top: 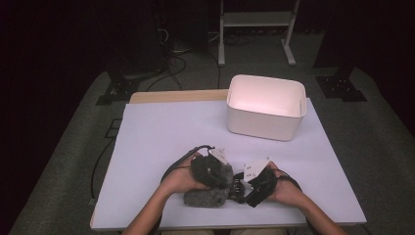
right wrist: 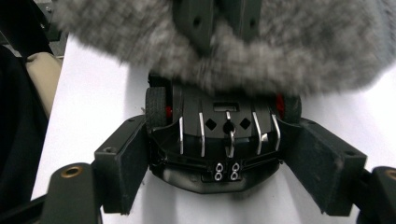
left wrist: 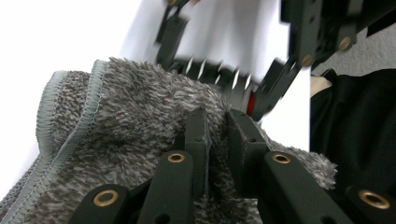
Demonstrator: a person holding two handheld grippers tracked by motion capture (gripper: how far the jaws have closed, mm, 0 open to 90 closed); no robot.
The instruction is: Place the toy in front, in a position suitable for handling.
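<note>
My left gripper (left wrist: 218,123) is shut on a grey fuzzy cloth (left wrist: 130,112), pinching a fold of it between its jaws. The cloth (top: 208,196) hangs bunched over that gripper (top: 215,171) near the table's front edge. A black toy car (right wrist: 219,135) with red wheel hubs and silver ribs sits crosswise between the jaws of my right gripper (right wrist: 224,158), both pads against its sides. In the right gripper view the cloth (right wrist: 280,51) rests just above the car, touching its far end. From the high view the car (top: 238,185) lies between the two hands.
A white open bin (top: 264,122) stands at the back right of the pale table (top: 161,132). Cables trail from both grippers toward the front. A white stand's legs (top: 254,29) rise on the floor beyond the table.
</note>
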